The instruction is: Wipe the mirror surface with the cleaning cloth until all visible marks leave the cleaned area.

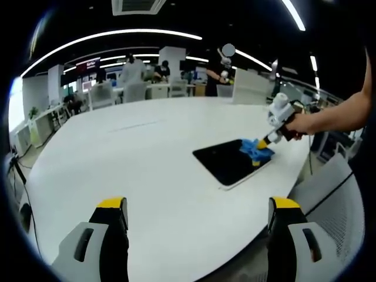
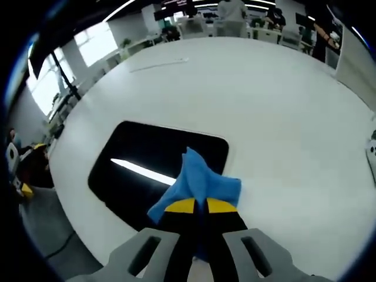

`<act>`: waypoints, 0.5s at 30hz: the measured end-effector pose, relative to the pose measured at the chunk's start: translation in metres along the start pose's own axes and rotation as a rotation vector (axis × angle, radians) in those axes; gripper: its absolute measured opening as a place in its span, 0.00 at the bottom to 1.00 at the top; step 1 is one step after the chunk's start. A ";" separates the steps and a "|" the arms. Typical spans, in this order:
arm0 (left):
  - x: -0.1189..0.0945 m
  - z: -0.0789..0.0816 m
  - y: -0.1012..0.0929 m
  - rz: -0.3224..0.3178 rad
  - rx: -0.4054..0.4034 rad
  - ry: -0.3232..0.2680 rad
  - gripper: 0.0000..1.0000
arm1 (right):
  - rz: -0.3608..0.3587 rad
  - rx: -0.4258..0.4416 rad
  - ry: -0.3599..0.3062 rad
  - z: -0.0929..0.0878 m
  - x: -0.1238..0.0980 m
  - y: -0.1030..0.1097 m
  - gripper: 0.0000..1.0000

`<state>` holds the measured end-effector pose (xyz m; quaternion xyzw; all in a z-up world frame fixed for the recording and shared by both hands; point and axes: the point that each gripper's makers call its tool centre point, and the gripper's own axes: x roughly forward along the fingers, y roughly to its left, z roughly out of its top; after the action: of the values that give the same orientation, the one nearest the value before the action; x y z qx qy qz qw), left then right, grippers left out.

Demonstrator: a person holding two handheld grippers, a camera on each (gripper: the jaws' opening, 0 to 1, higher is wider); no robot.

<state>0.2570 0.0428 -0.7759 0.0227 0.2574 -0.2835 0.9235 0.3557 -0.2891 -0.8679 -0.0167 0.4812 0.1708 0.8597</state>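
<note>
Open-plan office space with long ceiling light strips, white chairs and distant standing people is seen behind a large, smooth, matte white desk (image 1: 147, 153) with a rounded outline. A flat rectangular mirror (image 1: 226, 161) with rounded corners and a thin pale border is laid on the desk close to its curved edge; its glossy dark surface is shown reflecting a bright ceiling strip in the right gripper view (image 2: 141, 161). A soft, crumpled blue cleaning cloth (image 2: 200, 185) is shown pressed onto the mirror at one of its ends, with a peaked fold raised above the glass. The cloth is clamped by the right gripper (image 2: 201, 207), whose yellow-tipped black jaws are drawn together on the fabric. In the left gripper view the same right gripper (image 1: 263, 145) is seen at a distance, held by a person's hand (image 1: 302, 124) on a bare forearm, with the cloth (image 1: 257, 150) in contact with the mirror end nearest the desk edge. The left gripper (image 1: 198, 211) is held above bare desk, well apart from the mirror, its grey, yellow-capped jaws spread wide with nothing between them.
</note>
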 end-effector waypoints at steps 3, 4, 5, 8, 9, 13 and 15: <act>0.000 0.000 -0.001 -0.002 0.002 0.002 0.99 | 0.003 0.013 -0.002 -0.004 -0.002 0.001 0.00; 0.000 0.000 -0.001 -0.002 0.002 0.002 0.99 | 0.005 0.017 0.000 -0.005 -0.003 0.002 0.00; 0.000 0.000 -0.001 -0.003 0.003 0.002 0.99 | 0.007 0.019 0.001 -0.007 -0.004 0.003 0.00; 0.000 0.000 -0.001 -0.003 0.005 0.003 0.99 | 0.009 0.020 -0.005 -0.010 -0.006 0.004 0.00; 0.000 0.000 -0.001 -0.003 0.005 0.003 0.99 | 0.009 0.020 -0.006 -0.010 -0.006 0.004 0.00; 0.000 0.000 -0.001 -0.002 0.006 0.003 0.99 | 0.008 0.022 -0.006 -0.013 -0.007 0.004 0.00; 0.000 0.000 -0.002 -0.003 0.007 0.003 0.99 | 0.007 0.018 -0.007 -0.013 -0.007 0.005 0.00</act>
<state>0.2560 0.0416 -0.7757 0.0260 0.2580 -0.2856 0.9226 0.3399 -0.2892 -0.8684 -0.0068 0.4798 0.1695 0.8608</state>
